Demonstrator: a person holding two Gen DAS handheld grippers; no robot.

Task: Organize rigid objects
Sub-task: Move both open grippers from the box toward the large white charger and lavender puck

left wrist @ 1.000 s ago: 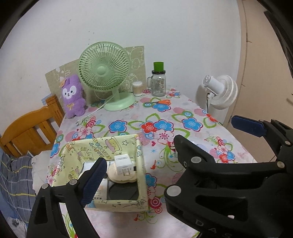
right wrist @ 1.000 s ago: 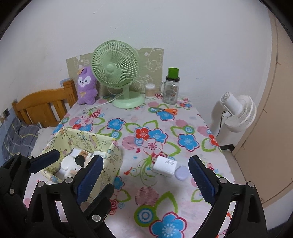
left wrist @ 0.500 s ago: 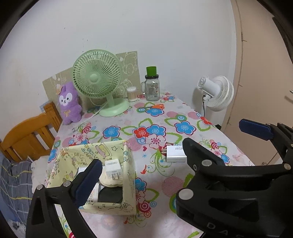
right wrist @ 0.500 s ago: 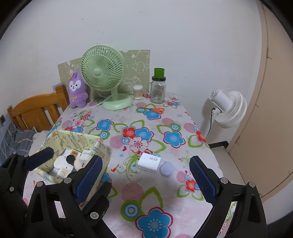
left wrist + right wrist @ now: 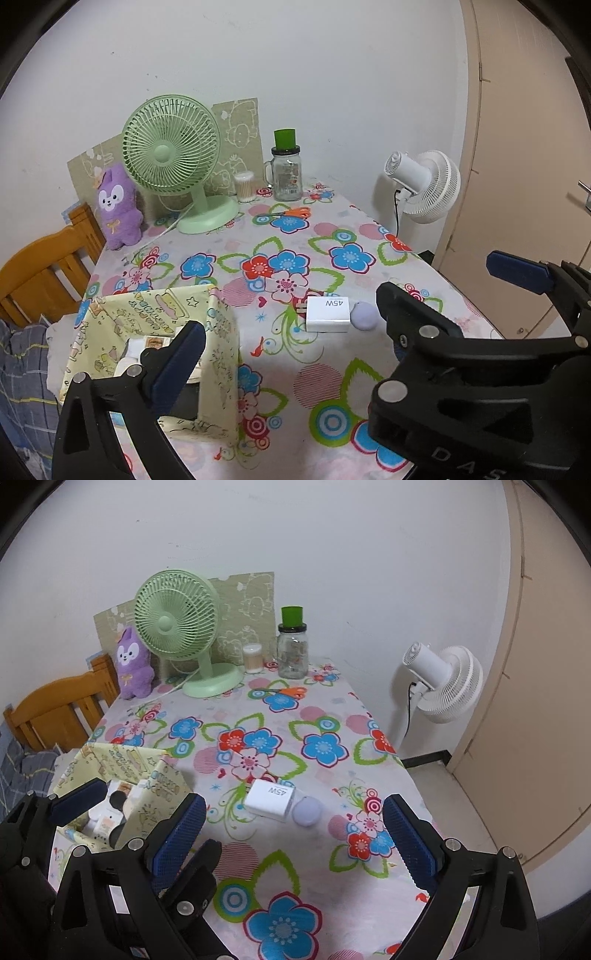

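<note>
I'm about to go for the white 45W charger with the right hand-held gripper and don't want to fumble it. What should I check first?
1. Right hand-held gripper open and empty: ok.
2. White 45W charger lying flat on the floral tablecloth, in plain view: ok.
3. Free of neighbours: not ok, the lilac round case sits against its right end.
4. Left hand-held gripper out of the way: cannot tell, it is open and hangs over the yellow fabric box.
5. Room in the box: cannot tell, several items already inside.

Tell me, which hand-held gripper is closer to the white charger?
Right. The right hand-held gripper opens straight toward the white charger; the left hand-held gripper sits off by the yellow box.
</note>
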